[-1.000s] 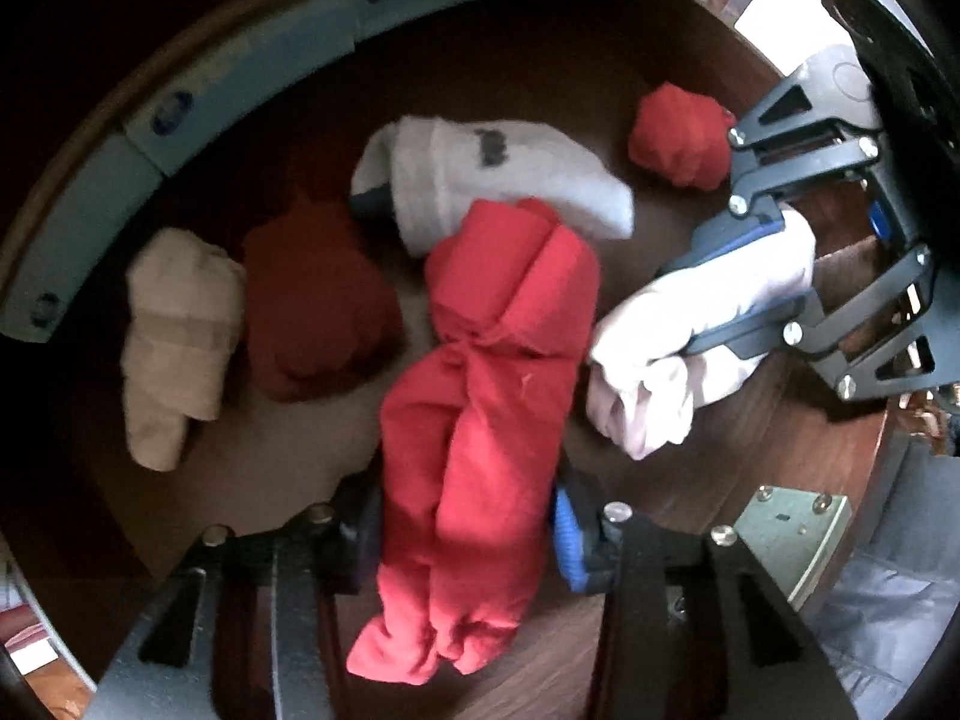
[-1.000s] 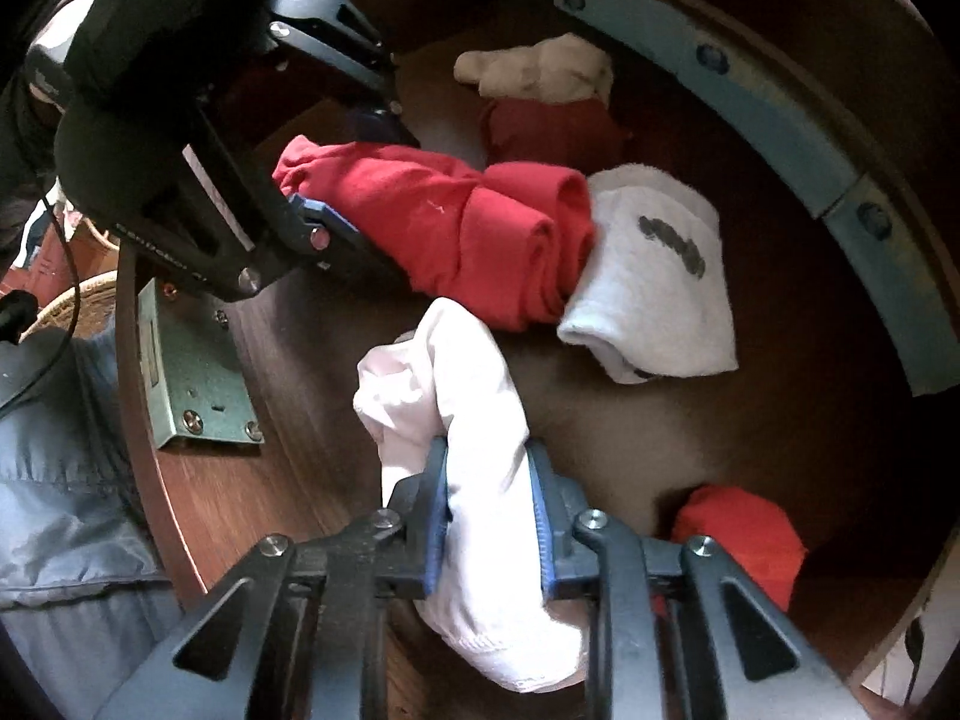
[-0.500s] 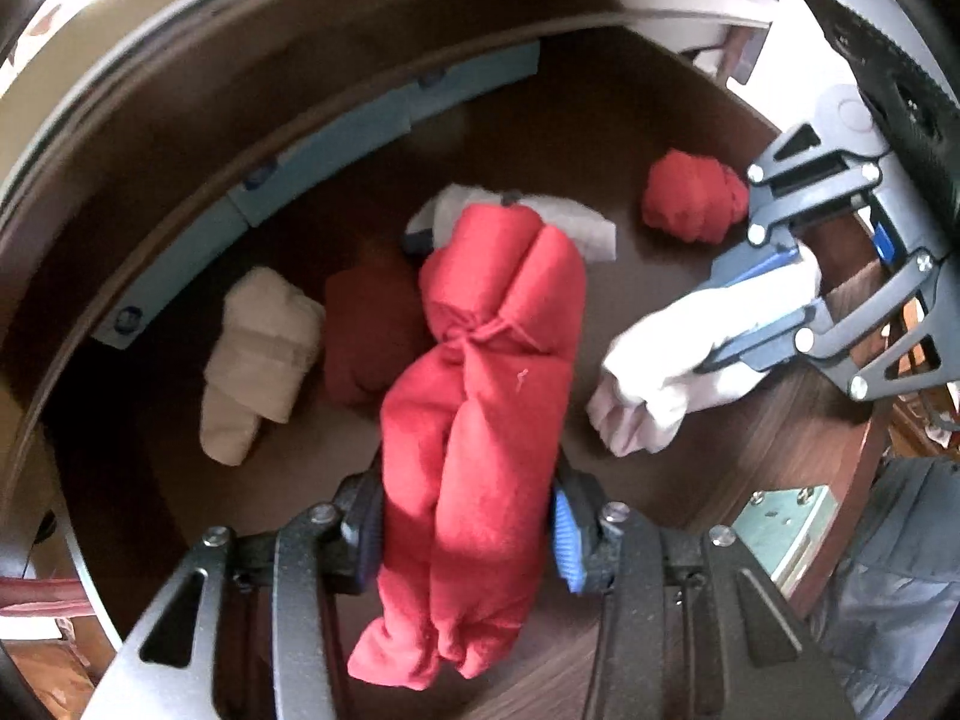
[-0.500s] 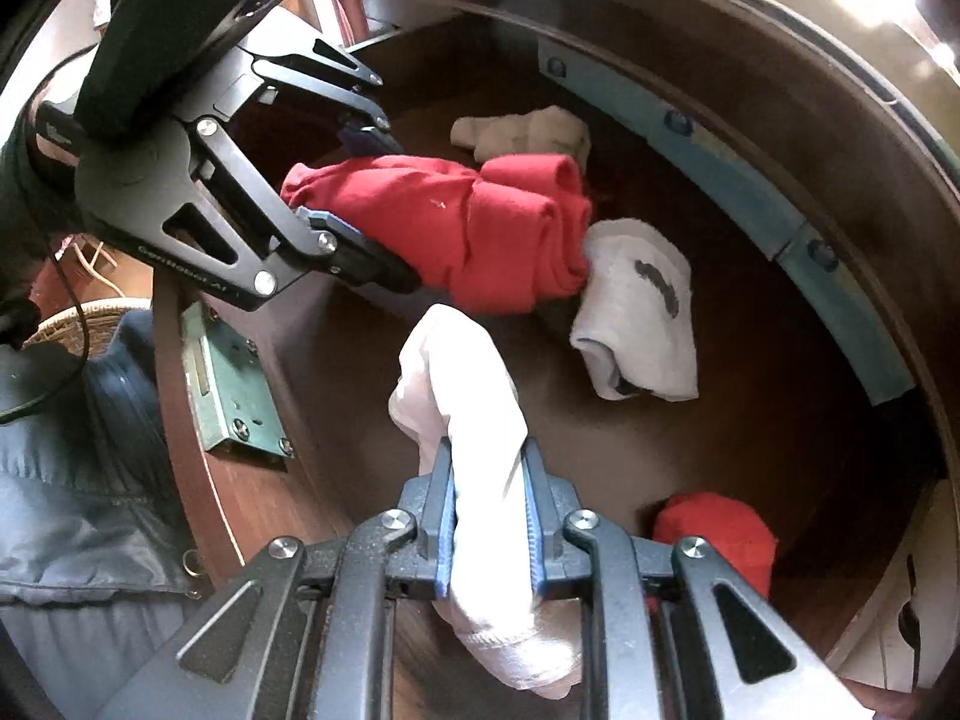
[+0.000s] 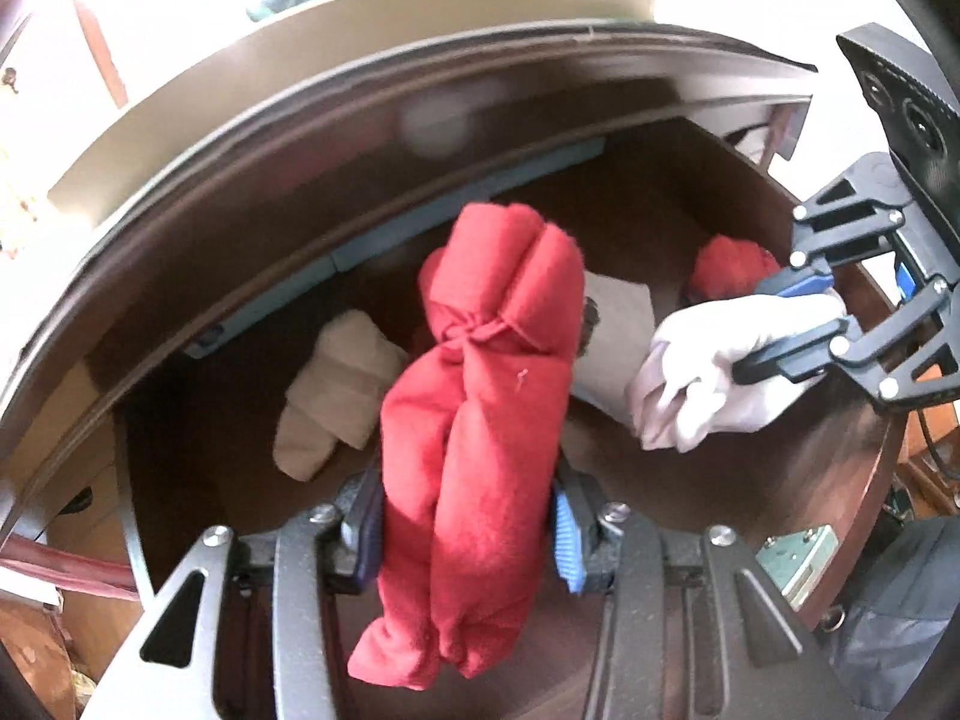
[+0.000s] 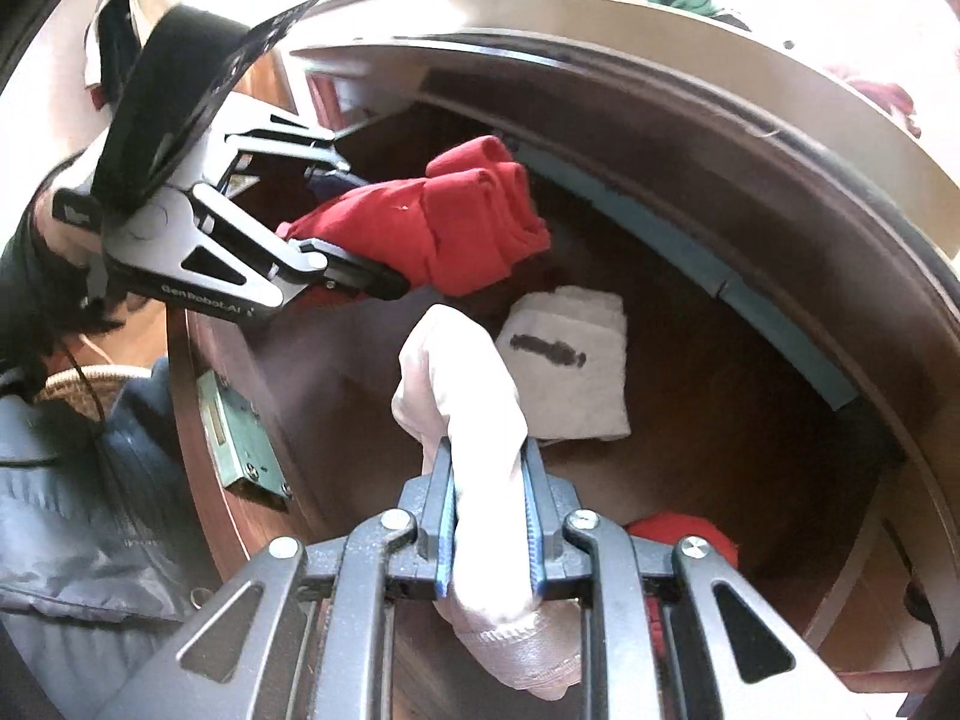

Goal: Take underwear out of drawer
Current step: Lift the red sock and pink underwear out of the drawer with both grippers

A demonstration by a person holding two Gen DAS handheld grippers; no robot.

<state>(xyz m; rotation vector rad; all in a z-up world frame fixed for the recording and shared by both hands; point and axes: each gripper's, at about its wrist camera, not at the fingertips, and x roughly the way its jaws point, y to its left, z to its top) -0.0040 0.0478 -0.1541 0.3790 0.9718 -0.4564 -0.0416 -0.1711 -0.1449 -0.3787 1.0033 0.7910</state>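
My left gripper [image 5: 465, 525] is shut on a rolled red underwear bundle [image 5: 486, 420], which hangs above the open dark wooden drawer [image 5: 690, 198]. The right wrist view shows that same left gripper [image 6: 354, 267] with the red bundle [image 6: 456, 228] at upper left. My right gripper [image 6: 489, 516] is shut on a pale pink rolled underwear [image 6: 474, 396], also lifted over the drawer; in the left wrist view the right gripper [image 5: 780, 330] and the pink roll [image 5: 702, 384] are at right.
On the drawer floor lie a white folded piece with a dark mark [image 6: 570, 372], a beige roll [image 5: 336, 390] and a small red roll [image 5: 726, 264]. A metal lock plate [image 6: 234, 438] sits on the drawer front. A person's dark trousers [image 6: 90, 510] are beside the drawer.
Both grippers have risen with their bundles, so the drawer floor looks farther away and the cabinet top edge has come into view. The pink roll is pinched a little tighter.
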